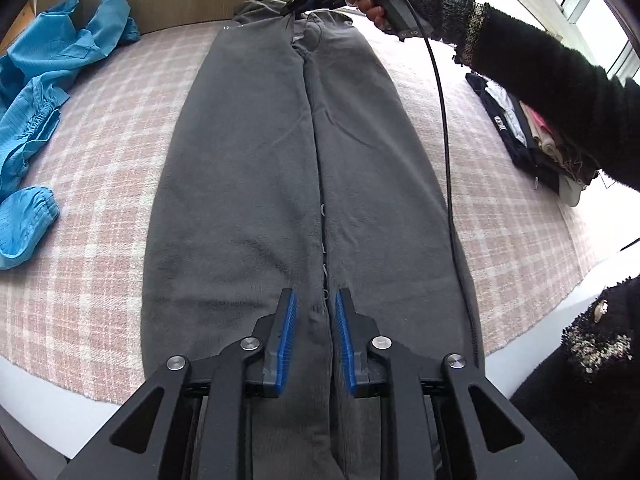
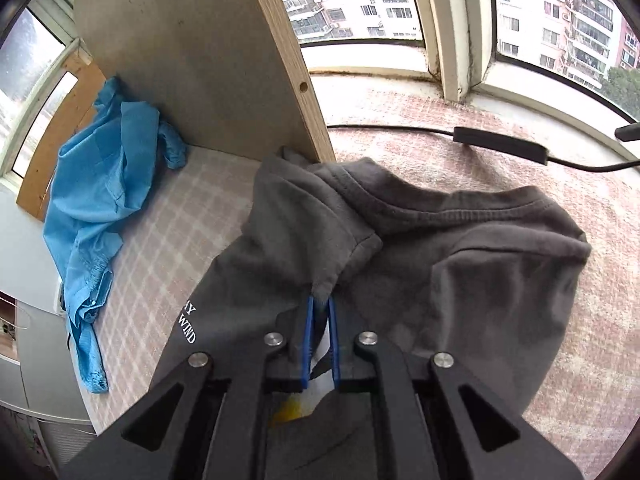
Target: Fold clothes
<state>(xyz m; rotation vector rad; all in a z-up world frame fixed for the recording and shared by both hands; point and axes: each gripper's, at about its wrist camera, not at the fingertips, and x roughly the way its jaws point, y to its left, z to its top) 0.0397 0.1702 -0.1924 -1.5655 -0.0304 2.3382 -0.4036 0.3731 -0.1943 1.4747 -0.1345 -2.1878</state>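
A dark grey top (image 1: pixel 240 160) lies stretched out long on the pink checked cover (image 1: pixel 100 140), its two sides folded in so they meet along the middle. My left gripper (image 1: pixel 316 308) hovers over the near end of that middle line, blue pads apart, with cloth below them but none pinched. At the far end my right gripper (image 1: pixel 298 4), held by a hand in a black sleeve (image 1: pixel 540 76), meets the cloth near the neckline. In the right wrist view the right gripper (image 2: pixel 320 308) is shut on a fold of the grey top (image 2: pixel 480 280) beside the collar.
A crumpled blue garment (image 1: pixel 36 92) lies at the left, also seen as the blue garment (image 2: pixel 92 200) by a wooden board (image 2: pixel 200 60). A stack of folded clothes (image 1: pixel 520 132) sits at the right edge. A black cable (image 2: pixel 500 144) runs below the window sill.
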